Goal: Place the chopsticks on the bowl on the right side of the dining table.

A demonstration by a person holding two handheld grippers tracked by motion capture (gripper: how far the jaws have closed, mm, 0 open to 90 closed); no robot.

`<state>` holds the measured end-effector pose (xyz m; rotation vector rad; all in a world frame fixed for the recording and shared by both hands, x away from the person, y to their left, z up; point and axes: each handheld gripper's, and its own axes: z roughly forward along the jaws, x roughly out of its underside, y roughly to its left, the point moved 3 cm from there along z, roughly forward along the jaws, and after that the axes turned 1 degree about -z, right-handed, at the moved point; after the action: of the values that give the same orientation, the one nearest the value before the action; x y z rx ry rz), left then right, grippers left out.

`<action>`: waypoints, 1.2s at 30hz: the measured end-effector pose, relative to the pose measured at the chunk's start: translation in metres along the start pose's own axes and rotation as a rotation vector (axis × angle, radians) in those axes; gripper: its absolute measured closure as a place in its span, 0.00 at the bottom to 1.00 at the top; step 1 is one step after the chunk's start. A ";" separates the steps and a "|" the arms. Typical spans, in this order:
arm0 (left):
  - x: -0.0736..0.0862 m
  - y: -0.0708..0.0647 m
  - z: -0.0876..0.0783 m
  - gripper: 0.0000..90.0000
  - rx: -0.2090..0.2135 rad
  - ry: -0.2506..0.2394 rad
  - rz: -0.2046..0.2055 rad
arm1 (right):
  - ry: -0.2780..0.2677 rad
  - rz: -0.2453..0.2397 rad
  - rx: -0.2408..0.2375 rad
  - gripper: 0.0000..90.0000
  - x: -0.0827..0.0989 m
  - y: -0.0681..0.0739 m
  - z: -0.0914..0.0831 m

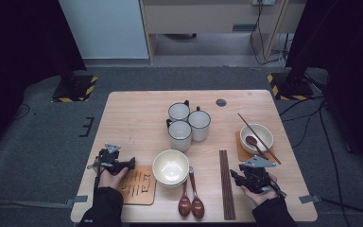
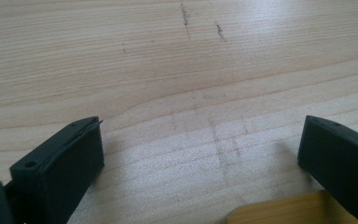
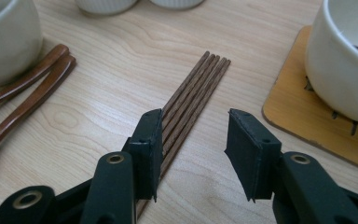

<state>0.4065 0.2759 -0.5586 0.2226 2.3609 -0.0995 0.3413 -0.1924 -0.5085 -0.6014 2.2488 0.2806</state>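
From the high view, the wooden worktop (image 1: 132,113) has a bundle of dark chopsticks (image 1: 226,184) lying flat on it, right of the middle; their long side runs from the near edge toward the far edge, almost straight; the right gripper (image 1: 238,176) sits just to the right of them, near their middle part, held in a hand (image 1: 260,191); two brown spoons (image 1: 191,198) lie side by side to the left of the chopsticks, with their round ends near the person; a cream bowl (image 1: 170,167) sits by the spoon handles; three white mugs (image 1: 189,124) stand close together farther back; another bowl (image 1: 256,137) sits on a mat at the right with a spoon in it and two chopsticks across its rim; the left gripper (image 1: 131,163) rests at the left by a wooden coaster (image 1: 139,187). From the left gripper view, the two black jaws stand wide apart with only bare worktop (image 2: 177,70) between them; they hold nothing; a corner of the coaster (image 2: 279,212) peeks in at the bottom. From the right gripper view, the chopsticks (image 3: 191,93) lie slanted, going from low on the left up to the right; the jaws are about half open and hold nothing; one jaw sits over the near end of the chopsticks and the other stands over bare wood beside them; I cannot tell if that jaw touches them; the spoons (image 3: 28,93) lie at the left and the bowl on its mat (image 3: 345,60) is at the right.
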 end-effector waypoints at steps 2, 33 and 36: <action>0.000 0.000 0.000 0.00 0.000 0.000 0.000 | 0.014 0.000 -0.001 0.64 0.002 0.001 0.002; 0.000 0.000 0.000 0.00 0.000 0.000 0.000 | 0.161 -0.043 -0.025 0.74 0.013 0.008 0.029; 0.000 0.000 0.000 0.00 0.000 0.000 0.000 | 0.170 -0.043 -0.027 0.77 0.013 0.007 0.029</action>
<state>0.4065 0.2759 -0.5586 0.2226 2.3612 -0.0994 0.3482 -0.1800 -0.5379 -0.7099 2.3949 0.2466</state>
